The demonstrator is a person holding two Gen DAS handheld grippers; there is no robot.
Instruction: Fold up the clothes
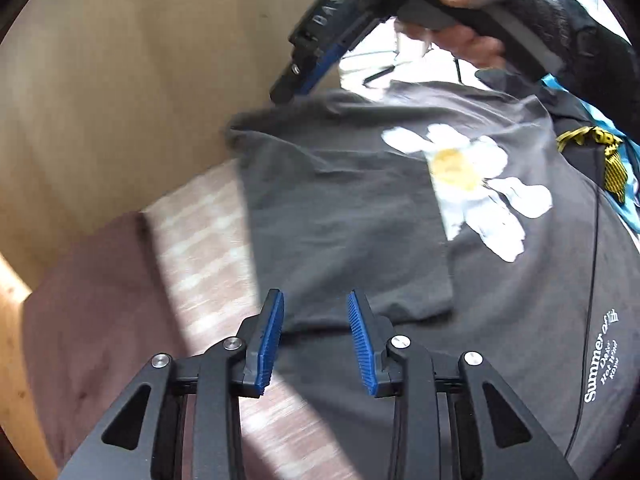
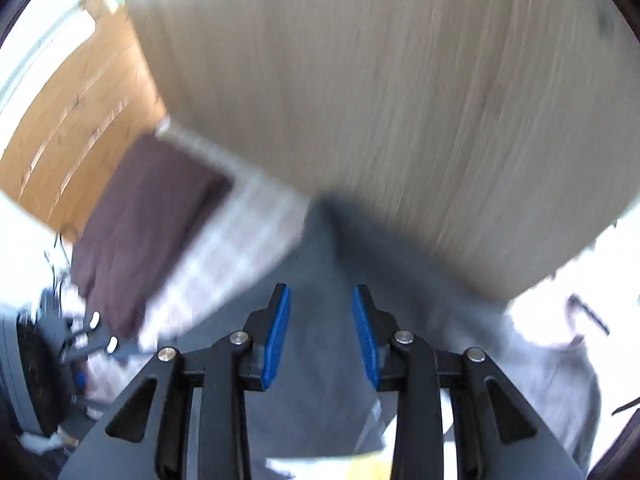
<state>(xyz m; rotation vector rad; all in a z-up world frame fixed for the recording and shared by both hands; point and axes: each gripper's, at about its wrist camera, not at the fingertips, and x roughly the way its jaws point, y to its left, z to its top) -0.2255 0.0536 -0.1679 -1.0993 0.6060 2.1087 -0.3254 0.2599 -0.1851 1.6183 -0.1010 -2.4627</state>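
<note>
A dark grey T-shirt (image 1: pixel 340 200) with a white daisy print (image 1: pixel 468 176) lies on the beige table, its left part folded over the print. My left gripper (image 1: pixel 315 300) hovers open over the near edge of that folded flap, with nothing between its blue pads. My right gripper (image 1: pixel 286 88), held by a hand (image 1: pixel 472 40), points down at the shirt's far left corner. In the blurred right wrist view, the right gripper (image 2: pixel 321 292) stands open above the grey shirt (image 2: pixel 320 248), holding nothing.
A folded pink-and-white checked cloth (image 1: pixel 200 240) and a maroon cloth (image 1: pixel 92 300) lie left of the shirt. A dark garment with white "Summer" lettering (image 1: pixel 600 364) sits at the right, with blue and yellow items (image 1: pixel 600 148) behind. The bare beige tabletop (image 1: pixel 140 80) stretches beyond. Wooden floor (image 2: pixel 80 100) shows at the left.
</note>
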